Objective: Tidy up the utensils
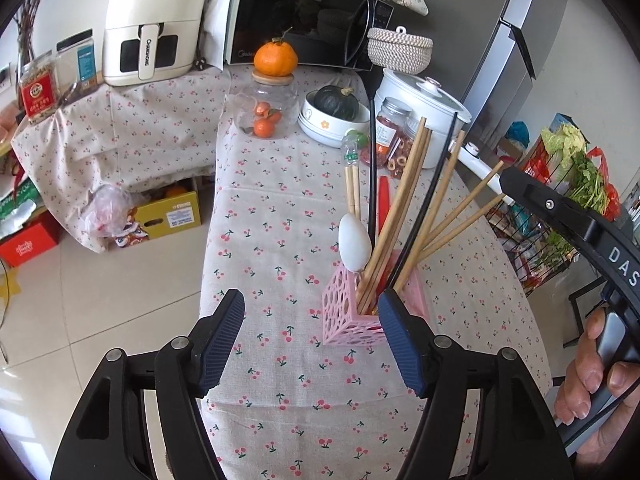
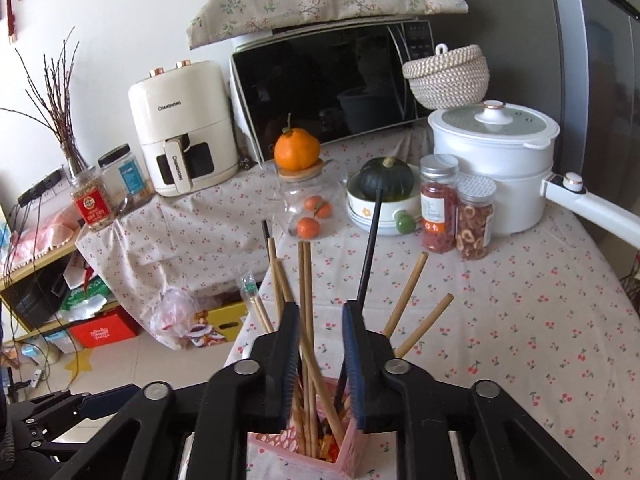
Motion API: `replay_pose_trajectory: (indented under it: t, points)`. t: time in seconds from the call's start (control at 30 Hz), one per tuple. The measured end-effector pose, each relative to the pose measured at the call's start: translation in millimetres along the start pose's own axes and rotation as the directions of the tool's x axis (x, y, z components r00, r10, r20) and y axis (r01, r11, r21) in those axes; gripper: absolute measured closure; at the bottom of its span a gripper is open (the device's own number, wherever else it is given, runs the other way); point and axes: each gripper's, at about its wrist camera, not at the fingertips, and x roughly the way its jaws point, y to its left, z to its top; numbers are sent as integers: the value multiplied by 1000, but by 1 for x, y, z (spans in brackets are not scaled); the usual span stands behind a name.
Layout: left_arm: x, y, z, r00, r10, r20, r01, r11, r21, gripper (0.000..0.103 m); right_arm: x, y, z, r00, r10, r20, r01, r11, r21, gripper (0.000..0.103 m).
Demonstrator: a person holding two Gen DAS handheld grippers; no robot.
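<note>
The counter [image 1: 280, 360] wears a pale cloth printed with small red cherries on green stems. The utensil holder [image 1: 344, 320] is pink, pierced with oval holes. In it stand tan wooden chopsticks [image 1: 400, 208], black chopsticks [image 1: 432, 200] and a white spoon [image 1: 354, 244]. The air fryer [image 1: 154, 20] is cream, the microwave [image 1: 300, 16] black-fronted, the pot [image 2: 496, 168] white. A squash [image 2: 386, 179] is dark green, the mandarin [image 2: 297, 149] orange. Each claw's pads [image 1: 222, 334] are ribbed dark blue on black arms.
</note>
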Motion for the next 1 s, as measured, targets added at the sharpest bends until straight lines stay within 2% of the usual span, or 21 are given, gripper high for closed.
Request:
replay_pose_trajectory:
  t: [0.07, 0.17, 0.2, 0.3, 0.33, 0.4, 0.47, 0.63, 0.9, 1.0]
  points:
    - [-6, -4, 0, 1000, -4, 12, 4, 1000, 9, 26, -13, -4, 2, 1000, -6, 27, 5, 1000, 17, 46]
    - [-19, -11, 0, 998, 25, 56, -26, 999, 19, 19, -31, -12, 4, 999, -38, 32, 37, 999, 30, 28]
    - [-24, -14, 0, 997, 39, 71, -41, 999, 22, 17, -38, -14, 5, 998, -53, 34, 52, 998, 28, 25]
    - [-40, -24, -2, 987, 118, 109, -120, 993, 13, 11, -63, -22, 2, 988, -145, 51, 144, 989, 17, 9]
    - [-46, -27, -3, 983, 140, 119, -142, 990, 8, 10, -71, -24, 1, 980, -191, 59, 191, 982, 14, 1]
    - [-57, -36, -6, 976, 173, 130, -176, 984, 6, 7, -88, -30, -4, 964, -255, 74, 256, 967, 3, 0]
    - [-69, -48, -11, 974, 178, 140, -183, 983, 20, 5, -101, -37, -9, 956, -289, 50, 289, 957, -4, 0]
    - [-96, -81, -30, 976, 129, 176, -146, 985, 88, 3, -130, -48, -26, 939, -344, 18, 344, 939, -2, 0]
    - [-105, -106, -48, 952, 178, 251, -214, 969, 123, 1, -147, -50, -41, 939, -344, 28, 345, 938, -25, 0]
    - [-104, -110, -49, 952, 167, 255, -203, 972, 119, 1, -146, -52, -43, 934, -356, 31, 357, 934, -27, 0]
